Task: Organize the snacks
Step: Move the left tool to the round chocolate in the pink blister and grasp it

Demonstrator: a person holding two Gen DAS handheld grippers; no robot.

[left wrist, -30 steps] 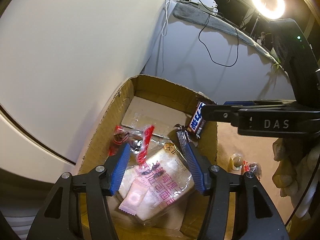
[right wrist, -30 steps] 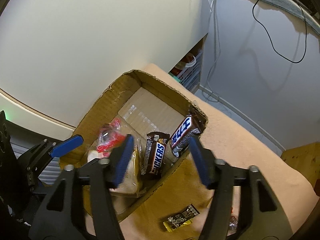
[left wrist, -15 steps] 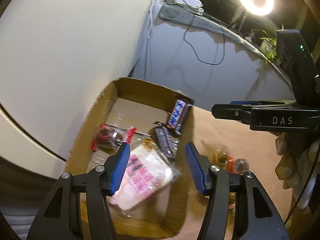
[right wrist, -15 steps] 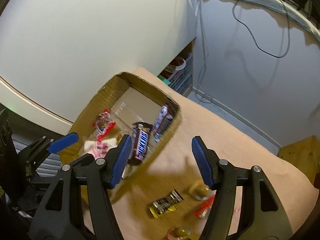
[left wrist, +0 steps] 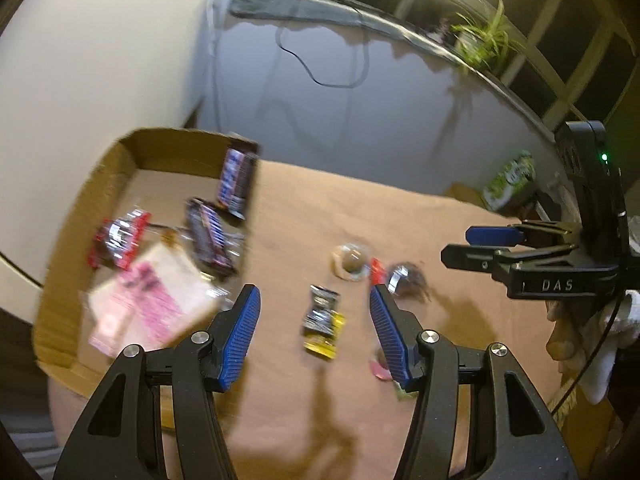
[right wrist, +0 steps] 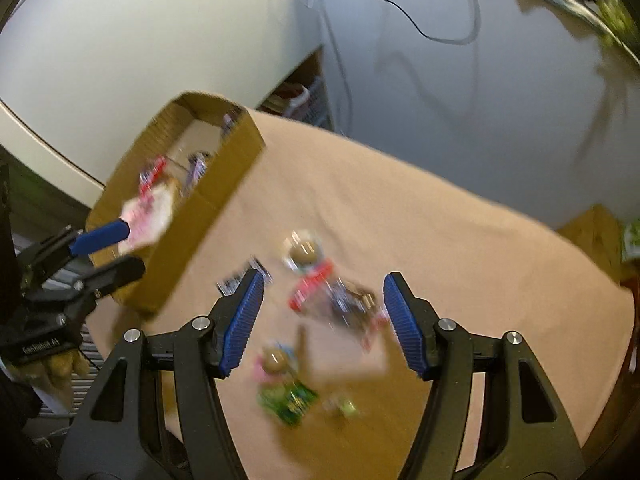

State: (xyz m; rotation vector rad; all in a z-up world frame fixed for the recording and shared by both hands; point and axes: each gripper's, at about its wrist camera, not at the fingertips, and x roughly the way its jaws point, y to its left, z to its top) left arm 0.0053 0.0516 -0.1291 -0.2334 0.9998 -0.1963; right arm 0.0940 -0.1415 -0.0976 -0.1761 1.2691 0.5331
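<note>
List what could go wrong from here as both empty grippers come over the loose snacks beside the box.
1. The loose snacks lie bunched: the red wrapper touches a clear-wrapped sweet, so the open right gripper may pinch two, or nudge one away.
2. Both grippers are near the same pile; the left gripper, open above the black-and-yellow packet, could bump the right one.
3. The cardboard box sits at the table's corner; a knock might shift it off.
</note>
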